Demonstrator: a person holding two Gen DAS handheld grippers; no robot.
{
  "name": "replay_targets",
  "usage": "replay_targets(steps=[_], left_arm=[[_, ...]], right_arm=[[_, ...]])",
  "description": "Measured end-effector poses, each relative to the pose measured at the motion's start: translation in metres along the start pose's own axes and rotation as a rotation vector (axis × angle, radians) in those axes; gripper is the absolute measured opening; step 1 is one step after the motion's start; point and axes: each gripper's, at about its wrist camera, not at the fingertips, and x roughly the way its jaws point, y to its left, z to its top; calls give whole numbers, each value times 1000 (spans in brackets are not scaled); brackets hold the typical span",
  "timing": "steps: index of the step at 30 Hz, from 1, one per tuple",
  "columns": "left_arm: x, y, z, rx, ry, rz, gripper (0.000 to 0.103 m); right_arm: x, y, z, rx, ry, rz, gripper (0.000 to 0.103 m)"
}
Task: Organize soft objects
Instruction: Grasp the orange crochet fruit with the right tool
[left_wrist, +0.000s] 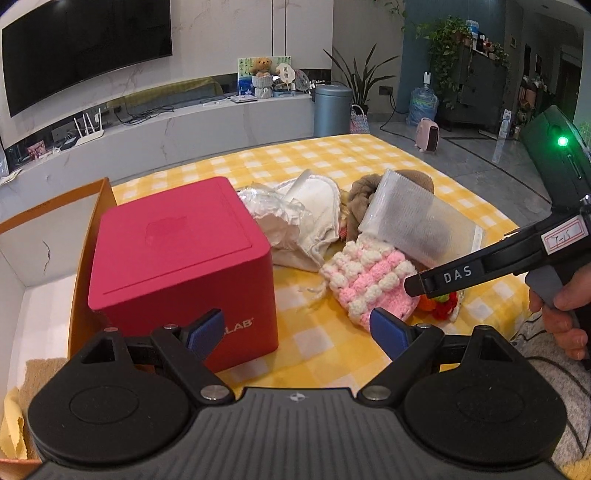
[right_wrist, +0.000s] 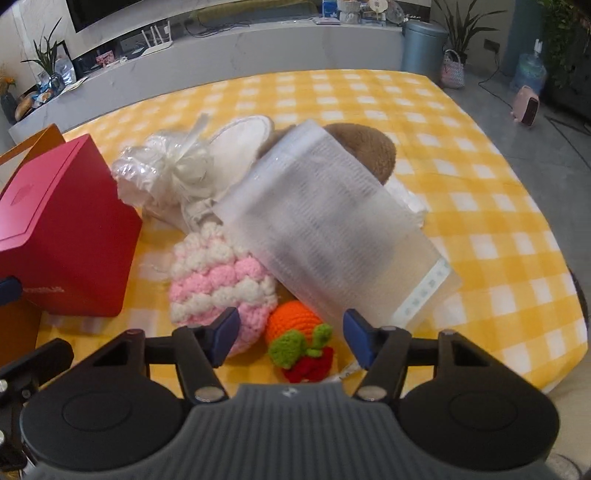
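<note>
A heap of soft things lies on the yellow checked tablecloth (right_wrist: 461, 155): a pink-and-white crochet pouch (right_wrist: 218, 284) (left_wrist: 369, 280), a translucent plastic bag (right_wrist: 332, 229) (left_wrist: 413, 225) leaning on a brown plush (right_wrist: 365, 147), a white slipper (right_wrist: 243, 136) and a crinkled white gauze bag (right_wrist: 166, 170). An orange crochet fruit (right_wrist: 291, 321) with green leaves and a red piece (right_wrist: 310, 365) lies between the fingers of my right gripper (right_wrist: 291, 336), whose pads stand apart from it. My left gripper (left_wrist: 297, 332) is open over bare cloth beside the red box (left_wrist: 177, 266).
An open orange cardboard box (left_wrist: 88, 206) stands left of the red box, with tan and yellow cloth in its bottom. The right gripper (left_wrist: 432, 291) reaches in from the right, held by a hand (left_wrist: 565, 314). The table's edge curves close on the right (right_wrist: 576, 332).
</note>
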Motion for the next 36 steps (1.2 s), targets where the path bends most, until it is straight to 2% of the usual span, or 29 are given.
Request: replay_targets(steps=[4, 7, 9, 16, 21, 26, 28, 34, 36], left_arm=[[2, 4, -2, -12, 14, -4, 103], [5, 8, -4, -22, 36, 4, 103], [6, 9, -5, -31, 41, 5, 103], [4, 16, -4, -48, 44, 6, 103], [5, 17, -4, -46, 50, 8, 103], [6, 15, -5, -43, 51, 9, 103], [5, 15, -5, -44, 50, 12, 103], [3, 13, -5, -48, 51, 19, 103], [3, 13, -5, -51, 53, 23, 103]], right_arm=[[2, -6, 0, 29, -4, 6, 60], [3, -10, 1, 54, -1, 24, 53], [1, -11, 0, 58, -7, 21, 53], [-14, -17, -3, 68, -35, -49, 50], [-15, -13, -6, 15, -26, -88, 48], [-1, 1, -6, -64, 14, -73, 45], [1, 3, -5, -75, 22, -44, 36], [-12, 6, -12, -104, 3, -3, 35], [-14, 10, -15, -140, 29, 23, 35]])
